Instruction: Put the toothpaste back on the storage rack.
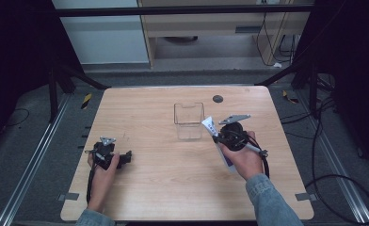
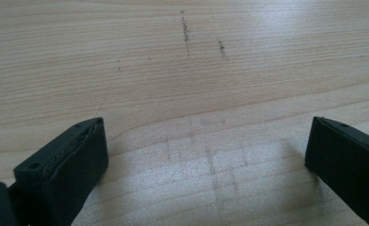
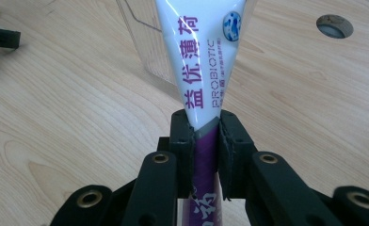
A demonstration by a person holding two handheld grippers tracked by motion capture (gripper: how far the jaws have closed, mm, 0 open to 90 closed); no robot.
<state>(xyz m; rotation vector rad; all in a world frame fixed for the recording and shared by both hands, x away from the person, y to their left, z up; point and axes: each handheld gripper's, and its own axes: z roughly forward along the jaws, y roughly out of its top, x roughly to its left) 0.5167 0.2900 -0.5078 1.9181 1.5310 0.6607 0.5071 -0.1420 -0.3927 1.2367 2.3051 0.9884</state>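
A white and purple toothpaste tube (image 3: 201, 70) is pinched between the jaws of my right gripper (image 3: 205, 134), which is shut on it. In the high view the tube (image 1: 210, 126) slants up and to the left from the right gripper (image 1: 219, 137), its flat end close to the right side of a clear plastic box (image 1: 189, 120). My left gripper (image 1: 126, 158) rests low at the table's front left, held by a hand. Its jaws stand wide apart over bare wood (image 2: 206, 155), with nothing between its fingertips (image 2: 79, 155).
The wooden table (image 1: 164, 188) has a dark round hole (image 1: 218, 99) behind the box. Faint scuff marks (image 2: 186, 33) show on the wood ahead of the left gripper. Cables trail over the floor at the right, and metal rails run along the table's sides.
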